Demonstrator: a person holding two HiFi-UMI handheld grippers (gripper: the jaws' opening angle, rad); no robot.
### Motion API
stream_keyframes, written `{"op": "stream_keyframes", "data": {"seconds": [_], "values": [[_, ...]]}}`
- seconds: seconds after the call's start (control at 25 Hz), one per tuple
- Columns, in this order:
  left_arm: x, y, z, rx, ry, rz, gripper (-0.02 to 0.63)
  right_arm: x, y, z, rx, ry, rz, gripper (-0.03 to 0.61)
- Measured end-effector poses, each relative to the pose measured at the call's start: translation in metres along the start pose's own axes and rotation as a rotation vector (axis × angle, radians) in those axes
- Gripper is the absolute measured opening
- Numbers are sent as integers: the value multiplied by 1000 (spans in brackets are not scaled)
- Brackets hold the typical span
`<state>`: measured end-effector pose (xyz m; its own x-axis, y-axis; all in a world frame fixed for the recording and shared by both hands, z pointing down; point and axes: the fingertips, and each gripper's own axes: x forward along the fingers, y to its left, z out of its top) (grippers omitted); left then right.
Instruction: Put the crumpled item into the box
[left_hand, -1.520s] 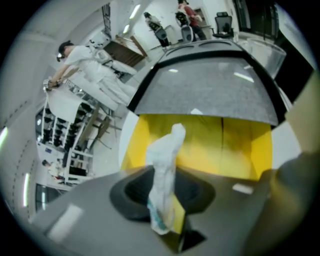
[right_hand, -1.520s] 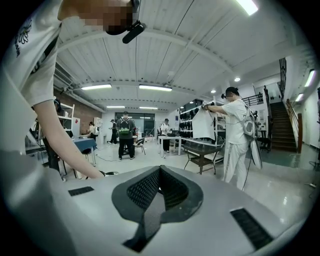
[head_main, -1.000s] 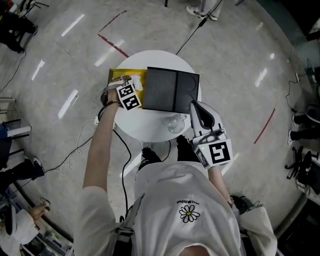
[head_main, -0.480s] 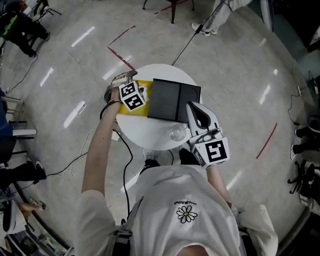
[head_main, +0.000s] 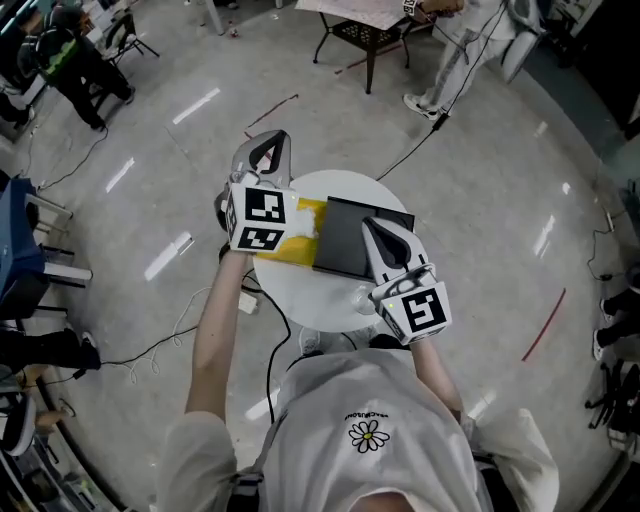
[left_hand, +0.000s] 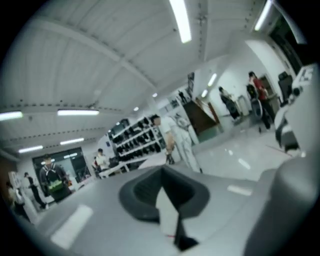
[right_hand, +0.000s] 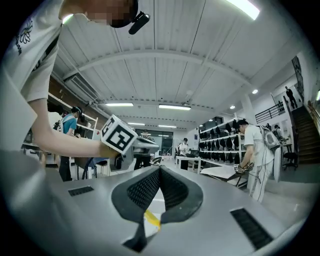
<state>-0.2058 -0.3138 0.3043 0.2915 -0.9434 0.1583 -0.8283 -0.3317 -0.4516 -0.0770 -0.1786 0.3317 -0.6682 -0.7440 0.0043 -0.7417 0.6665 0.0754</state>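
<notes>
1. Crumpled item (head_main: 361, 297): a clear, crinkled thing that lies on the round white surface (head_main: 300, 278) at its near edge. It is just beside the right claw's marker cube (head_main: 415, 310), which hides part of it. It is outside the box, and neither claw touches it.
2. The box (head_main: 342, 240) is dark and flat and sits in the middle of the surface. I cannot tell whether anything lies inside it.
3. A yellow flat thing (head_main: 300, 240) lies against the box's left side. The left claw's own cube covers part of it in the head view.
4. The left claw (head_main: 270, 140) is held above the surface's left edge, pointing away from the person. Its jaws have just been closing and are now pressed together, with nothing between them.
5. The right claw (head_main: 372, 225) hangs over the right part of the box, pointing away and roughly level. Its jaws meet at the tips, and nothing is pinched between them.
6. In the right gripper view the left claw's cube shows to the left, raised to about the same height.
7. The person wears a white shirt (head_main: 368, 400) with a daisy print. A dark cable (head_main: 268, 345) runs over the pale floor (head_main: 480, 150) below the surface.
</notes>
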Motion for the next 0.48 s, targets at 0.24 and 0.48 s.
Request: {"op": "stream_keyframes", "data": {"seconds": [0.24, 0.48], "values": [[-78, 5, 46, -83, -191, 201, 2, 15, 11, -2, -21, -4, 51, 2], [-121, -12, 37, -296, -261, 262, 2, 24, 19, 0, 9, 7, 71, 2]]}}
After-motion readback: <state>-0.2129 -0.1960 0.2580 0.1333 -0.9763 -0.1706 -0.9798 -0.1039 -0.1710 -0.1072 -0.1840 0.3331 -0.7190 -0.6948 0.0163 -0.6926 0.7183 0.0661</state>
